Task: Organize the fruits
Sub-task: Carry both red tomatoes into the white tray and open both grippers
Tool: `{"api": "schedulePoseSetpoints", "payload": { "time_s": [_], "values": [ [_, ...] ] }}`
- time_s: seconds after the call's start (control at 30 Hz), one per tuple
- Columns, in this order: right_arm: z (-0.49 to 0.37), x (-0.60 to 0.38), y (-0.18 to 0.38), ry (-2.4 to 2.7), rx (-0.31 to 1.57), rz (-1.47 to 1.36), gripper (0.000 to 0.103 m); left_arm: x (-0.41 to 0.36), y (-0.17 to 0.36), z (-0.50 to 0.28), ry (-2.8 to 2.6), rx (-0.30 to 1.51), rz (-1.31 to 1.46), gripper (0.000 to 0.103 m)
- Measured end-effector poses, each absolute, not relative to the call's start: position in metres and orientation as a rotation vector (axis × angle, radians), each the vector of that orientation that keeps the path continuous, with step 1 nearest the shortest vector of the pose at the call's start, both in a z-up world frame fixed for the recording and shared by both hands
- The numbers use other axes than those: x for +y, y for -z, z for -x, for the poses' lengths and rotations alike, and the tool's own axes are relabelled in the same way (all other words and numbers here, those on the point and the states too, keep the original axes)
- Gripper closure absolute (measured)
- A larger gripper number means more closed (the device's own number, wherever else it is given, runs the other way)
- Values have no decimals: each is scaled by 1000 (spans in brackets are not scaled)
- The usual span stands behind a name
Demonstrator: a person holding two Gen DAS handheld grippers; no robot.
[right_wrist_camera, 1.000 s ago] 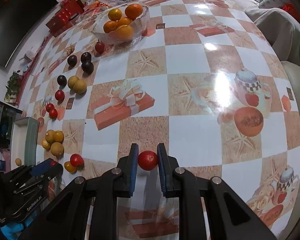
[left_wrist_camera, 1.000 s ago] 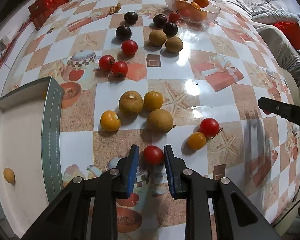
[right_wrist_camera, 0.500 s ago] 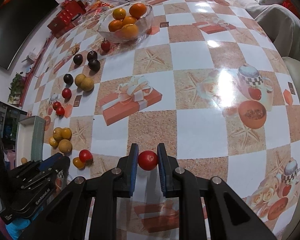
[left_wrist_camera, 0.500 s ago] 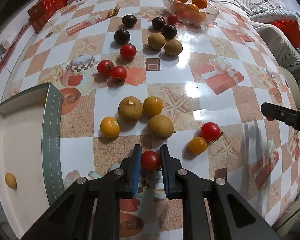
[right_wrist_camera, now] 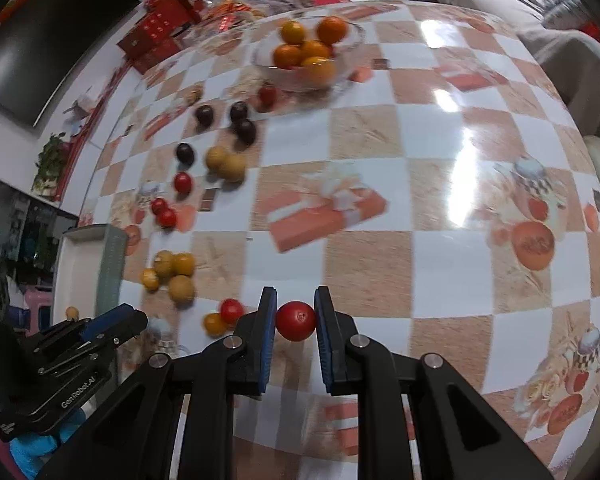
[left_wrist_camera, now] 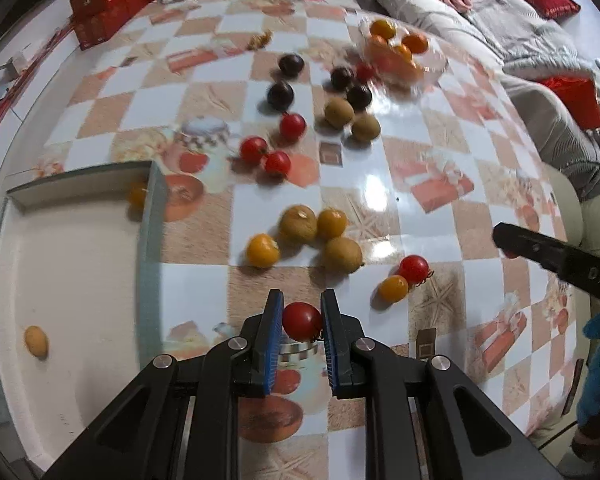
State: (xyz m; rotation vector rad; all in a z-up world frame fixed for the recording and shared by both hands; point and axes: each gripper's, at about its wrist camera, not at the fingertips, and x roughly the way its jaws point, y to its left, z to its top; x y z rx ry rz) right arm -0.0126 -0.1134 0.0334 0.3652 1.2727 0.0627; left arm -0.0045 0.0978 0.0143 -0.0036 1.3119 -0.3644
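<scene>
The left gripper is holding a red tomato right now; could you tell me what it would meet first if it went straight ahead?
Probably the brown fruit just beyond the red tomato in the left gripper, though depth and height above the table are unclear.

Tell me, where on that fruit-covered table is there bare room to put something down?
The table's right half is free, from the glass bowl of oranges down to the near edge. The white tray holds only two small fruits. It is crowded between them: dark plums, red tomatoes, and brown and yellow fruits.
</scene>
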Motion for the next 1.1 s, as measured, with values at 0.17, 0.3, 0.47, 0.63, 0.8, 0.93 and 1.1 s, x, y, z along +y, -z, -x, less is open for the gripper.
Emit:
{"api": "schedulePoseSetpoints", "payload": {
  "time_s": [0.17, 0.3, 0.47, 0.63, 0.8, 0.93, 1.1],
  "values": [
    [2, -84, -41, -115, 1269, -342, 82, 122, -27, 1, 329, 1285, 38, 83],
    [-6, -55, -46, -168, 1269, -315, 82, 148, -34, -1, 291, 1269, 67, 83],
    [-15, -16, -50, -232, 1274, -279, 82, 182, -38, 2, 234, 1258, 102, 83],
    [-24, 27, -52, -305, 1282, -238, 82, 220, -37, 8, 172, 1261, 137, 83],
    [-29, 69, -51, -378, 1295, -203, 82, 255, -31, 17, 110, 1270, 171, 83],
    [-29, 105, -49, -439, 1312, -175, 82, 277, -26, 26, 68, 1281, 191, 83],
    [-26, 143, -42, -502, 1340, -142, 82, 301, -16, 38, 22, 1303, 202, 83]
  ]
}}
